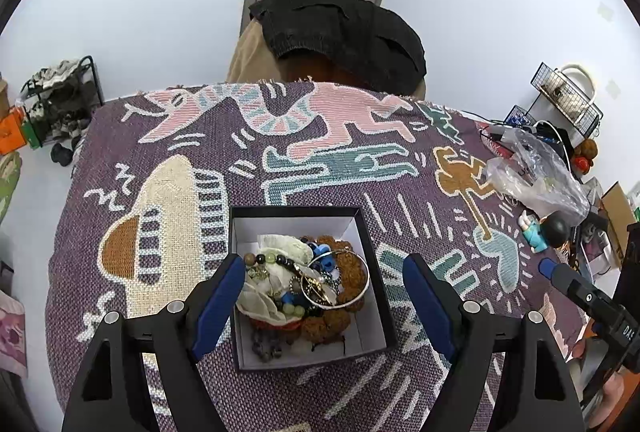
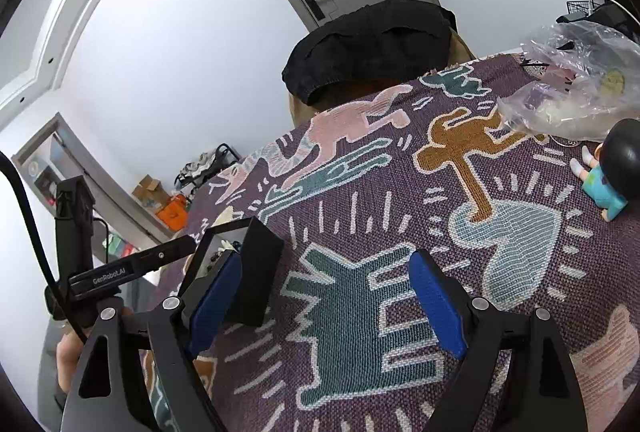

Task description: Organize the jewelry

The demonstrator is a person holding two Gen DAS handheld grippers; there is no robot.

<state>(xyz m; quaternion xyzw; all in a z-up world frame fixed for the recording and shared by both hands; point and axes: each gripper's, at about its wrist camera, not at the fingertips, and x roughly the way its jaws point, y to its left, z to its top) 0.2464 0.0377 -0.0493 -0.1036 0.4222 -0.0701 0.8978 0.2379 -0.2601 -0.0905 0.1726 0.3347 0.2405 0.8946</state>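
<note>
Left gripper [image 1: 324, 296], jaws apart, hovers right over the box [image 1: 370, 252] of jewelry [image 1: 308, 284]; right gripper [image 2: 326, 306], jaws apart too, sits off to its side.

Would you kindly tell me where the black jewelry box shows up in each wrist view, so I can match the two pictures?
Left wrist view: the black jewelry box sits low in the centre, open, between the left tongs.
Right wrist view: the box is at lower left, only its dark outer wall and a rim corner showing.
Shared landmark: the blue-shirted figurine on the patterned cloth.

Jewelry [image 1: 308, 280] lies in the box [image 1: 370, 232] on the cloth [image 1: 168, 135]; bag [image 1: 536, 171] and figurine [image 1: 544, 228] sit right
</note>
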